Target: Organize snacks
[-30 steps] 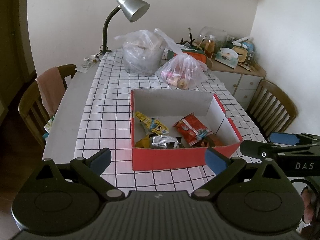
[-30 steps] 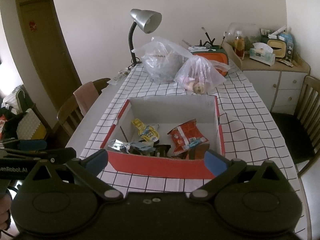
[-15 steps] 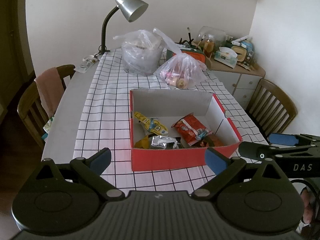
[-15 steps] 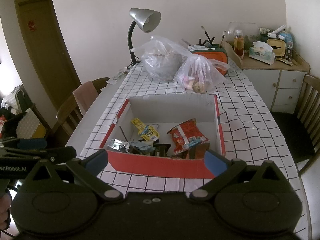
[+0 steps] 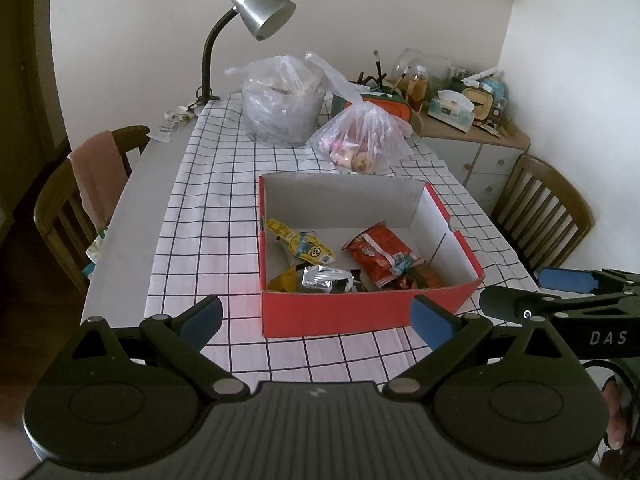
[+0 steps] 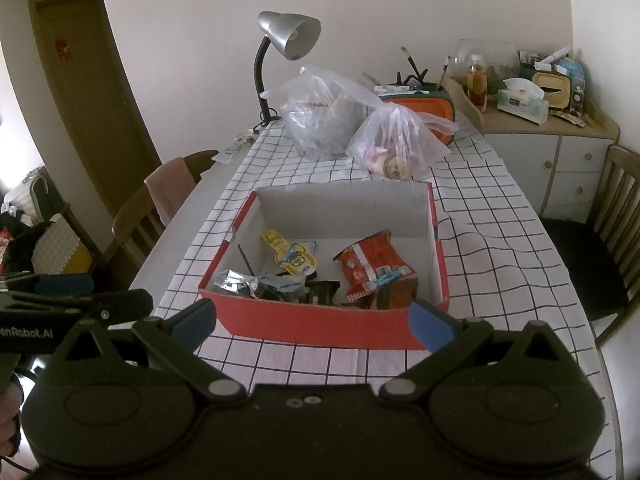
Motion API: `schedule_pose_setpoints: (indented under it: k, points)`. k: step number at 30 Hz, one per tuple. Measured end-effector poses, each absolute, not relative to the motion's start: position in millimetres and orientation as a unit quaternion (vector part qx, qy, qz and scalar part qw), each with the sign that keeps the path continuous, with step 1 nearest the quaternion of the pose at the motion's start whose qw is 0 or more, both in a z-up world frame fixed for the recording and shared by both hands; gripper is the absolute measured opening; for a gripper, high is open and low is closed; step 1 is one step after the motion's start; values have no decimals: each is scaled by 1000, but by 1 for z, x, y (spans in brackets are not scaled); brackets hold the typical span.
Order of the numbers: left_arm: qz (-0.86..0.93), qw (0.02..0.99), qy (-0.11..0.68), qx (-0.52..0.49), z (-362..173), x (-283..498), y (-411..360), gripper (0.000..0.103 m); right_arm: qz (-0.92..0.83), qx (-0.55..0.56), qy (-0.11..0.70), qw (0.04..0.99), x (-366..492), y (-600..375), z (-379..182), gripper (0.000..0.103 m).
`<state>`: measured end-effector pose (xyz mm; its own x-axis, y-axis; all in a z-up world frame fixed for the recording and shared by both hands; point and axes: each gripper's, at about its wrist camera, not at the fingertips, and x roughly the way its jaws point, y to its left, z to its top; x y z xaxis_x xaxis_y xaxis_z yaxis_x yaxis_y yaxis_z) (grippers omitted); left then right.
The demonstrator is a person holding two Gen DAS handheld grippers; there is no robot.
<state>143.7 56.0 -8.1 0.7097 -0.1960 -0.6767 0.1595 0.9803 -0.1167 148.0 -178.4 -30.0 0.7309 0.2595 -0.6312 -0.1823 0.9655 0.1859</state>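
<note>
A red cardboard box (image 5: 360, 312) (image 6: 320, 324) sits on the checked tablecloth. Inside lie a yellow snack packet (image 5: 300, 242) (image 6: 294, 256), a red snack bag (image 5: 378, 254) (image 6: 370, 266), a silver packet (image 5: 324, 278) (image 6: 236, 280) and darker packets. My left gripper (image 5: 316, 318) is open and empty, held back from the box's near wall. My right gripper (image 6: 312, 320) is open and empty, also just short of the near wall. Each gripper shows at the edge of the other's view, the right one (image 5: 560, 292) and the left one (image 6: 72, 292).
Two clear plastic bags (image 5: 284, 100) (image 5: 362, 142) and a silver desk lamp (image 5: 260, 16) stand behind the box. Wooden chairs (image 5: 80, 200) (image 5: 548, 216) flank the table. A cluttered cabinet (image 5: 472, 128) stands at the back right.
Both grippers have drifted slightly; the view barely shifts. Nothing was taken hold of or let go.
</note>
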Motion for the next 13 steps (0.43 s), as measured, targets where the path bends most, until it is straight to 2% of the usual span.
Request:
schedule_pose_setpoints:
  k: [13]
  points:
    - [-97, 922, 374, -25, -10, 138, 57, 101, 112, 61, 347, 929, 138, -180, -30, 103]
